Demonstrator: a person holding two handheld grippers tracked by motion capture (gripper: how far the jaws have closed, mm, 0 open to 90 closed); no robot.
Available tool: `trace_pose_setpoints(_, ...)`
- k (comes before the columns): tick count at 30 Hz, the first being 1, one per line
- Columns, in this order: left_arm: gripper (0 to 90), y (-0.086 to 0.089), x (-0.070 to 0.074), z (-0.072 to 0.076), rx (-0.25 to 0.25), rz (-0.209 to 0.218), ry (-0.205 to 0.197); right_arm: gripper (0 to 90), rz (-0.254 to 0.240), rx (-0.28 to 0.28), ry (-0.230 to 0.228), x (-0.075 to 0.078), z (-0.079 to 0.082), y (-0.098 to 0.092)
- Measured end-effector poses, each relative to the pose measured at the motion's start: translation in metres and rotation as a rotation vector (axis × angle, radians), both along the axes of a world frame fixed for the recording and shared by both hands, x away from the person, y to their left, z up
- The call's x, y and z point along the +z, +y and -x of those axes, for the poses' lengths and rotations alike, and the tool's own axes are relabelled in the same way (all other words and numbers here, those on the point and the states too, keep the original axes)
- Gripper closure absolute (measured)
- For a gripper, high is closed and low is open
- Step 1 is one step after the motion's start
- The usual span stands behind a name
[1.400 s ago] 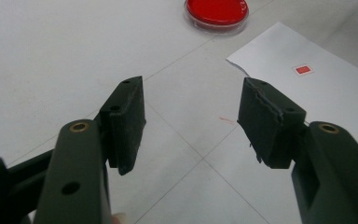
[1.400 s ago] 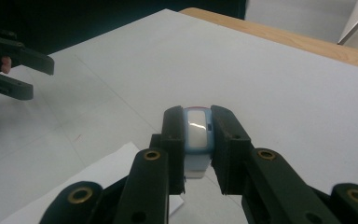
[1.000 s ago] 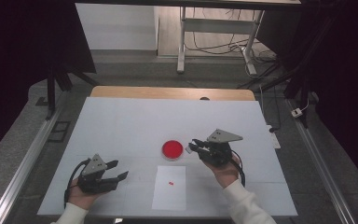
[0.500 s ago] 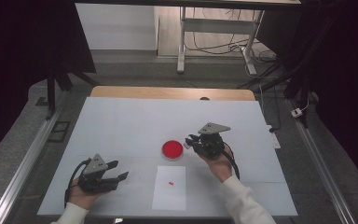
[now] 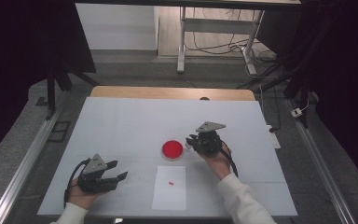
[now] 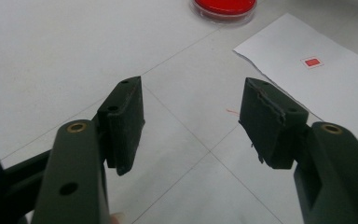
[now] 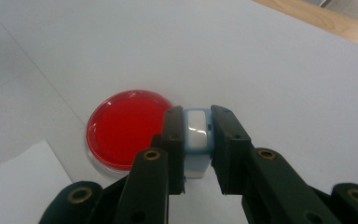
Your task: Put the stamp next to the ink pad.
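Red liquid fills the round clear dish [image 5: 172, 150] near the middle of the white counter [image 5: 121, 121], and everything else sits around it. Just beside the dish, on its right in the high view, the right gripper [image 5: 189, 140] is clamped on a small pale-blue and white block [image 7: 197, 135]; in the right gripper view the block hangs right at the dish's rim, though touching or not is unclear. Below the dish, toward the person, lies a white sheet of paper [image 5: 170, 189] bearing a tiny red mark [image 5: 170, 183]. Well apart from the dish, at the lower left, the left gripper [image 5: 119, 170] rests with its jaws apart and nothing between them.
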State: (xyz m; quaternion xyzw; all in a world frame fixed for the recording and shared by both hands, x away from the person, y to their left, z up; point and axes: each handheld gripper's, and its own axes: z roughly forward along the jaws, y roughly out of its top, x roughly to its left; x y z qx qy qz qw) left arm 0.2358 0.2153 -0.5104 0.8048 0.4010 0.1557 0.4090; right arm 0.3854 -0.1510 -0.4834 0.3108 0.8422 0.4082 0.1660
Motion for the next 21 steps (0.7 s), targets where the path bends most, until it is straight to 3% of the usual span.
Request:
trace_pose_setpoints(9, 39.3, 0.000, 0.000, 0.000, 0.002, 0.000, 0.001, 75.5, 0.032, -0.008, 0.031, -0.014, -0.012, 0.004)
trace_pose_setpoints(17, 39.2, 0.001, -0.001, 0.000, 0.002, -0.002, 0.001, 74.6, 0.037, -0.005, 0.018, -0.016, -0.012, 0.006)
trace_pose_setpoints(21, 39.2, 0.001, -0.001, 0.000, 0.003, -0.001, 0.000, 57.4, 0.022, -0.020, -0.005, -0.014, -0.011, 0.004)
